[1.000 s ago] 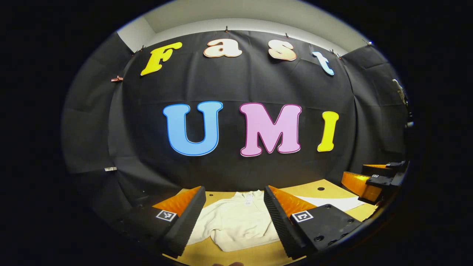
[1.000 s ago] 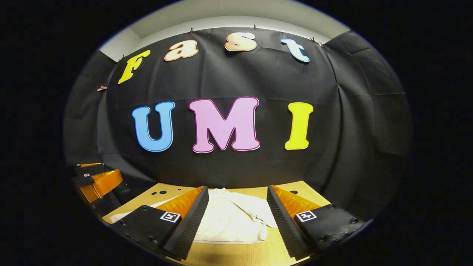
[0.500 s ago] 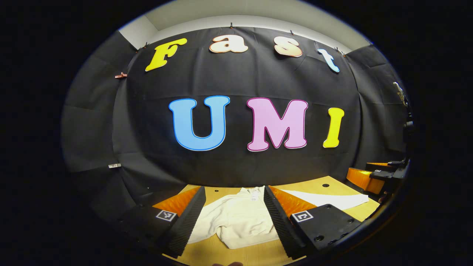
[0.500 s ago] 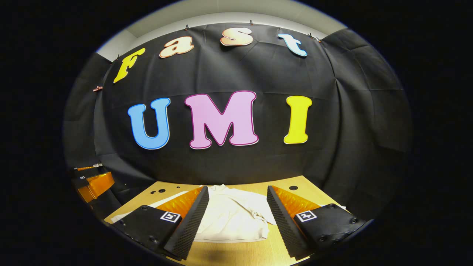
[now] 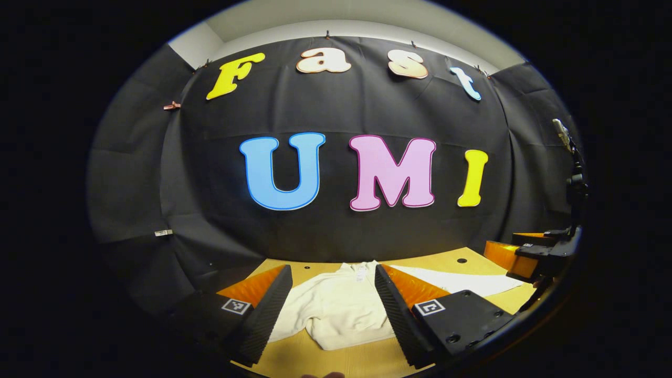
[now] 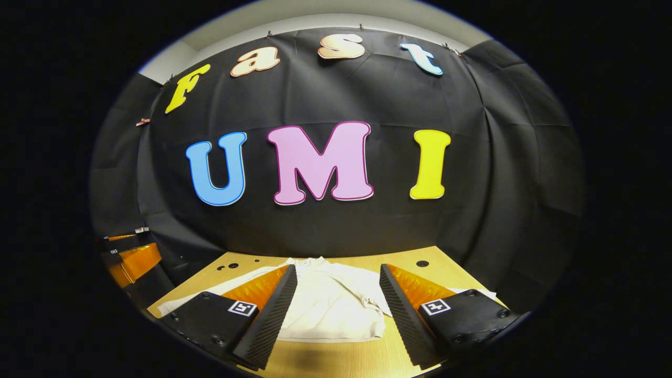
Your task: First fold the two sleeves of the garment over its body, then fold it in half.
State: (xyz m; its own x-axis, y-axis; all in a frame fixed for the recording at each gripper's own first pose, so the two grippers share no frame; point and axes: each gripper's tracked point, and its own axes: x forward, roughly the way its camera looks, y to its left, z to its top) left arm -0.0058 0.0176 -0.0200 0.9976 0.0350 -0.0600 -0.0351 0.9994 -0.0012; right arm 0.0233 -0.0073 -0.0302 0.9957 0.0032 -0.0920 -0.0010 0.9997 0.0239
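- Left gripper [image 5: 332,315]: fingers spread wide, nothing between them, held above the table [image 5: 367,362] and not touching the cloth.
- Garment [image 5: 336,310]: cream top, lying flat on the wooden table straight ahead of the left gripper and seen in the gap between its fingers. Collar end points away from the gripper, hem end nearest it.
- One sleeve [image 5: 462,282] lies stretched out flat on the table to the right of the left gripper's right finger, not folded over the body.
- Right gripper [image 6: 336,315]: fingers also wide apart, empty, hovering over the table [image 6: 336,362].
- In the right gripper view the garment [image 6: 336,307] sits ahead between the fingers, its surface rumpled near the right finger. A sleeve [image 6: 210,294] runs out flat to the left, past the left finger.
- Each gripper shows at the far edge of the other's view: right gripper [image 5: 530,254] at right, left gripper [image 6: 128,257] at left, both off the garment.
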